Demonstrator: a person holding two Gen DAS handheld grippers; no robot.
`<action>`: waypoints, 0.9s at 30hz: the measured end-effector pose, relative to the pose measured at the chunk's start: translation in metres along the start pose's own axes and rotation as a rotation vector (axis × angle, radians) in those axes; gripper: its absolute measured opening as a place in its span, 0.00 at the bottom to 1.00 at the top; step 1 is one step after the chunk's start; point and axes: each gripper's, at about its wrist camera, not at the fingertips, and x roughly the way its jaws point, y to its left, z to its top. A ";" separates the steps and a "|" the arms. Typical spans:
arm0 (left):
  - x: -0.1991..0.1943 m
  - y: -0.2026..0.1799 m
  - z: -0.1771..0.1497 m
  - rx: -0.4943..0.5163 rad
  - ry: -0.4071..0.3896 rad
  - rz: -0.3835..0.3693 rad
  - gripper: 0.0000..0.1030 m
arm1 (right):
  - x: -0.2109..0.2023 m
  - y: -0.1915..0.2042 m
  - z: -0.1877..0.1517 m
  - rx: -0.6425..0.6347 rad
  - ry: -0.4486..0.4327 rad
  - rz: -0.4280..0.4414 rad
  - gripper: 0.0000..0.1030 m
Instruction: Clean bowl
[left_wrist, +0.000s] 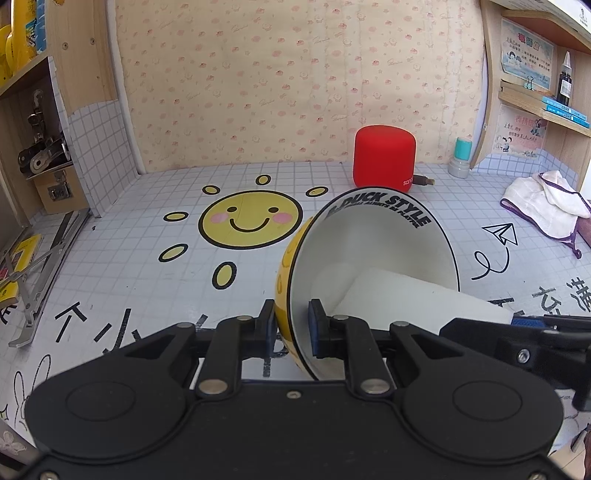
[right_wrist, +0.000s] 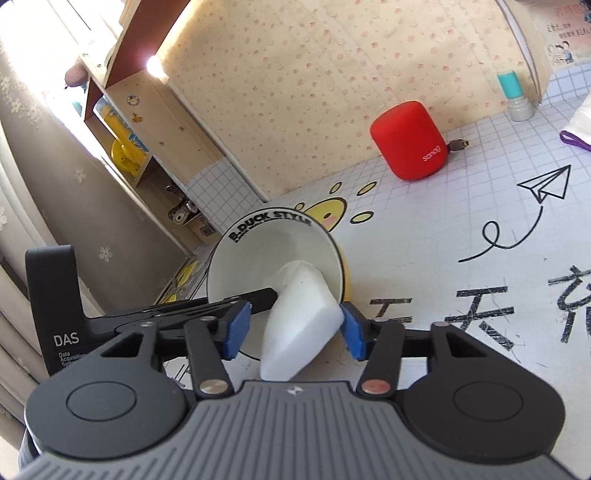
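Observation:
A bowl (left_wrist: 373, 251), yellow outside and white inside with black "B.DUCK STYLE" lettering on the rim, is held tilted on its side above the desk. My left gripper (left_wrist: 291, 325) is shut on the bowl's rim, one finger outside and one inside. A white sponge block (left_wrist: 413, 299) reaches into the bowl from the right. In the right wrist view my right gripper (right_wrist: 295, 328) is shut on the white sponge (right_wrist: 299, 325), whose far end touches the inside of the bowl (right_wrist: 258, 251).
A red cylindrical speaker (left_wrist: 384, 158) stands at the back of the desk with a cable plug beside it. A teal-capped bottle (left_wrist: 460, 158) stands right of it. A white cloth (left_wrist: 543, 206) lies at the right. A metal stand (left_wrist: 40, 266) lies at the left. Shelves flank both sides.

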 end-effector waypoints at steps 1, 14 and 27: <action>0.000 0.000 -0.001 0.000 0.000 0.000 0.18 | 0.001 0.003 0.000 -0.027 0.006 -0.002 0.34; 0.000 0.006 -0.004 -0.009 0.006 -0.016 0.21 | 0.024 0.024 0.012 -0.322 0.123 -0.029 0.28; -0.001 0.000 -0.001 0.114 0.010 -0.008 0.21 | 0.030 0.061 0.005 -0.702 0.150 -0.178 0.21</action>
